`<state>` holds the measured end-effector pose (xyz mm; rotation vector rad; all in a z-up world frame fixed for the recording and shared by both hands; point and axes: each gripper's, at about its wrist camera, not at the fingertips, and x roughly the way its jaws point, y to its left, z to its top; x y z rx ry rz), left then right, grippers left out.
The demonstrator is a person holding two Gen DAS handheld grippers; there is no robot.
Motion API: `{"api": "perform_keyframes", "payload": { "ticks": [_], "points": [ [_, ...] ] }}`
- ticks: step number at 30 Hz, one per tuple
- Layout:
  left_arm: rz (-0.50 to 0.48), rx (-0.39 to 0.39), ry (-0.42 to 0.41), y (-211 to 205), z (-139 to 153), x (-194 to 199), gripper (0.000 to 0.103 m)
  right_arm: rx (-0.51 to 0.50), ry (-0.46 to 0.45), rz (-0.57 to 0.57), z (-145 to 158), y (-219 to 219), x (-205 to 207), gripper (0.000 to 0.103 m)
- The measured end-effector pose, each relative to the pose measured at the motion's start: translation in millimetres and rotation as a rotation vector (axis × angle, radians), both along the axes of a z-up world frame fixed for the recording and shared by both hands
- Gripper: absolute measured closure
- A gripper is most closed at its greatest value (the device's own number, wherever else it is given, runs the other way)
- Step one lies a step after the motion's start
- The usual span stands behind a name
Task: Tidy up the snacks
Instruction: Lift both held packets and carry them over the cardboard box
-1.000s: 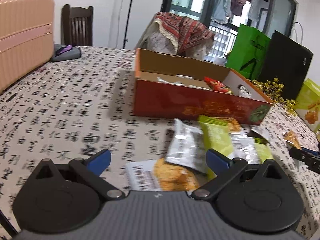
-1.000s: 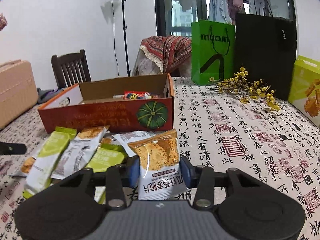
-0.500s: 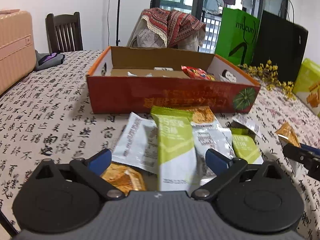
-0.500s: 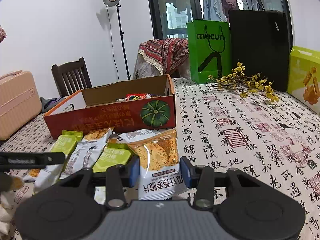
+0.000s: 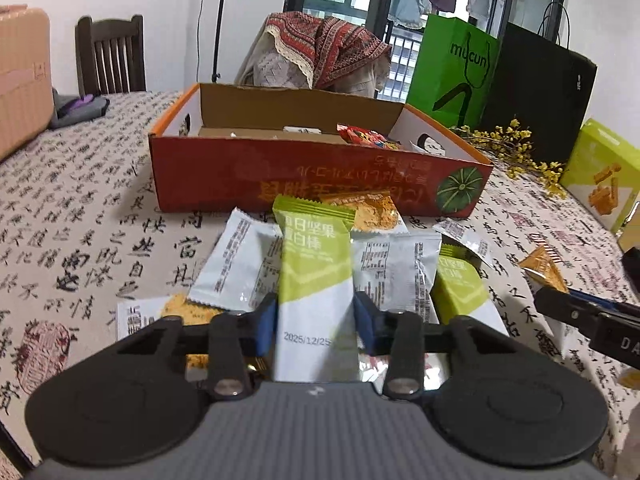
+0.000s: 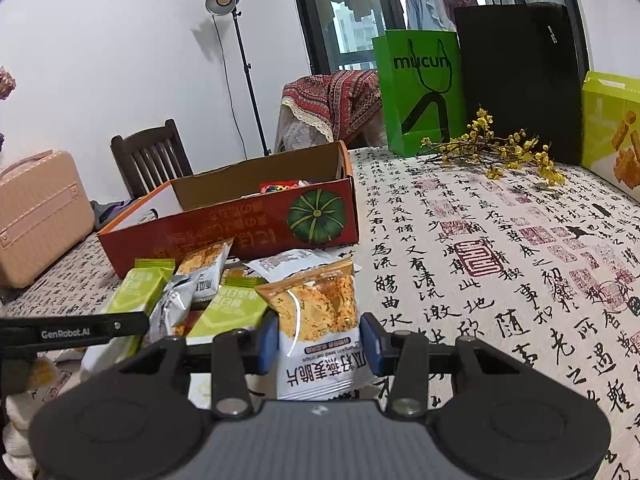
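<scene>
An open orange-red cardboard box (image 5: 280,184) stands on the table with a few snacks inside. In front of it lies a pile of packets. My left gripper (image 5: 316,320) is closing its jaws, and its blue pads press both sides of a green and white snack bar (image 5: 314,264) on top of the pile. White packets (image 5: 236,264) and another green bar (image 5: 460,284) lie beside it. My right gripper (image 6: 318,340) is shut on an orange crisp packet (image 6: 316,304), near the box's (image 6: 240,228) pumpkin corner.
A green paper bag (image 6: 420,88), a black bag (image 6: 520,80) and yellow flowers (image 6: 500,148) stand at the table's far side. A lime snack box (image 6: 612,128) is at the right. A pink suitcase (image 6: 36,216) and a chair (image 6: 148,156) are at the left.
My left gripper moved over the pile until the green snack bar lay between its open fingers, then closed on it. The right gripper kept its hold on the orange packet.
</scene>
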<state>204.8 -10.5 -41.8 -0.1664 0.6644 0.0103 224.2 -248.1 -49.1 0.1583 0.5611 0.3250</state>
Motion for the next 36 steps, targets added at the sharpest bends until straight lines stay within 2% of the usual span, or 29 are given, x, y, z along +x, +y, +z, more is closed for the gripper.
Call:
{"api": "perform_keyframes", "payload": {
  "ticks": [12,28,36],
  "points": [
    [-0.022,-0.039,-0.053,10.5,13.6,-8.3,0.064,0.011,-0.017,0.001,8.0,2.3,-4.0,0.060],
    [-0.020,-0.064,-0.223,19.9,84.8,16.2,0.064,0.044,-0.122,0.010,56.6,27.9,27.4,0.060],
    [0.001,-0.090,-0.261,25.0,102.9,39.7,0.064,0.058,-0.140,0.016,73.2,45.9,61.4,0.060]
  ]
}}
